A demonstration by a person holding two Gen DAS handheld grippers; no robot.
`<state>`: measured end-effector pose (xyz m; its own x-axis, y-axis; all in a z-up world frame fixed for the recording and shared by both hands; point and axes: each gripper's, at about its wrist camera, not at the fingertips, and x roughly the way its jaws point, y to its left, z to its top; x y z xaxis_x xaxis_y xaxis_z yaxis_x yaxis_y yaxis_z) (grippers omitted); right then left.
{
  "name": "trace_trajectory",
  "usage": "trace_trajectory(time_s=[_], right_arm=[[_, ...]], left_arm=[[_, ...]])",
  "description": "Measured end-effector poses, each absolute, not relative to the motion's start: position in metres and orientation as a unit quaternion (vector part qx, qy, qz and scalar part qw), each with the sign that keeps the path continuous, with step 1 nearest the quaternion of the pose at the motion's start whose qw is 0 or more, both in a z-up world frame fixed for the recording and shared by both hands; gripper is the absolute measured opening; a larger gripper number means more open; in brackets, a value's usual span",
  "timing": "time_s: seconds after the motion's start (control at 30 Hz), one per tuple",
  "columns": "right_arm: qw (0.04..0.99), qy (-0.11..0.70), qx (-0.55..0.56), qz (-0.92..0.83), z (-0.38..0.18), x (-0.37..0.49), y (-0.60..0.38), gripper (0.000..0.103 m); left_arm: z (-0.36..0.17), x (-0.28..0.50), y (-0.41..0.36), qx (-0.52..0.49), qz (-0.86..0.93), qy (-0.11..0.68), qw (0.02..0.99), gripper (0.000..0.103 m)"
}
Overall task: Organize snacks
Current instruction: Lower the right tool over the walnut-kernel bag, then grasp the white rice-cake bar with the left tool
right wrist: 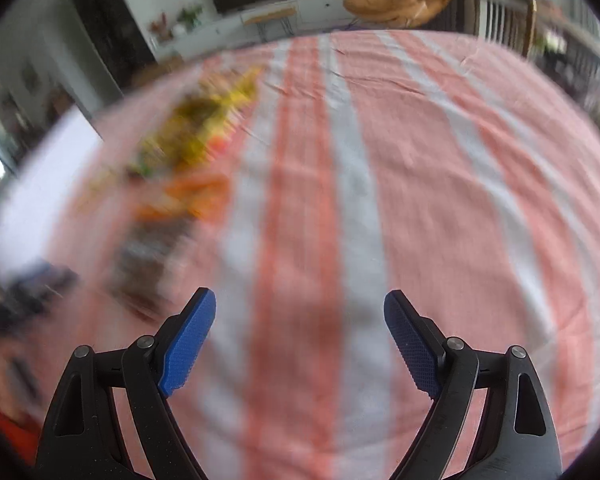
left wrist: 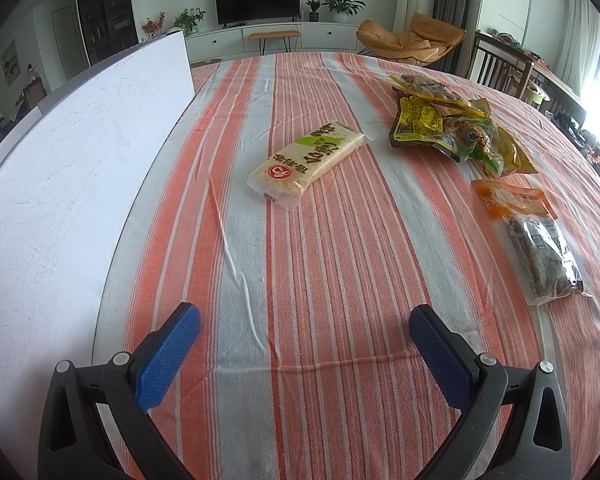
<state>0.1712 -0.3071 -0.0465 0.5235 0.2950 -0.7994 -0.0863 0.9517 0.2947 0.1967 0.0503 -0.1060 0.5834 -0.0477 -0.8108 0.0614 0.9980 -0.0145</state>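
In the left wrist view a white rice-cracker pack [left wrist: 306, 160] lies on the striped tablecloth [left wrist: 300, 264], ahead of my open, empty left gripper [left wrist: 304, 320]. A pile of yellow and brown snack bags [left wrist: 456, 128] lies at the right back. An orange-topped clear bag of dark snacks [left wrist: 536, 236] lies at the right. The right wrist view is blurred: the yellow pile [right wrist: 196, 128] and the orange-topped bag [right wrist: 168, 224] show left of my open, empty right gripper [right wrist: 300, 304].
A large white board [left wrist: 72, 184] lies along the table's left side. Behind the table are a TV cabinet [left wrist: 272, 36], an orange lounge chair [left wrist: 412, 38] and wooden chairs [left wrist: 500, 64] at the right.
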Motion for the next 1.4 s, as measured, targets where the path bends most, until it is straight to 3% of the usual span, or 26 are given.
trace_trajectory(time_s=[0.17,0.27,0.4,0.63,0.83,1.2,1.4], right_arm=[[0.828,0.525,0.136,0.143,-0.035,0.206,-0.239,0.088],[0.819,0.558,0.066,0.121,-0.053,0.222,-0.184,0.09],[0.84,0.535,-0.025,0.088,-0.068,0.219,-0.145,0.09],[0.86,0.5,-0.022,0.097,-0.069,0.193,-0.187,0.082],[0.885,0.46,0.008,0.075,-0.071,0.194,-0.25,0.085],[0.895,0.439,-0.018,0.073,-0.074,0.189,-0.242,0.089],[0.895,0.439,-0.019,0.073,-0.074,0.189,-0.242,0.09]], left_arm=[[-0.106,0.196,0.05,0.007,-0.031,0.455,0.89,0.103],[-0.106,0.196,0.05,0.007,-0.03,0.455,0.89,0.103],[-0.106,0.2,0.052,0.006,-0.028,0.455,0.89,0.103],[-0.106,0.201,0.051,0.006,-0.028,0.456,0.89,0.103],[-0.106,0.201,0.051,0.006,-0.028,0.456,0.89,0.103],[-0.104,0.203,0.052,0.011,-0.035,0.464,0.885,0.103],[-0.074,0.259,0.037,0.055,-0.085,0.48,0.871,0.103]])
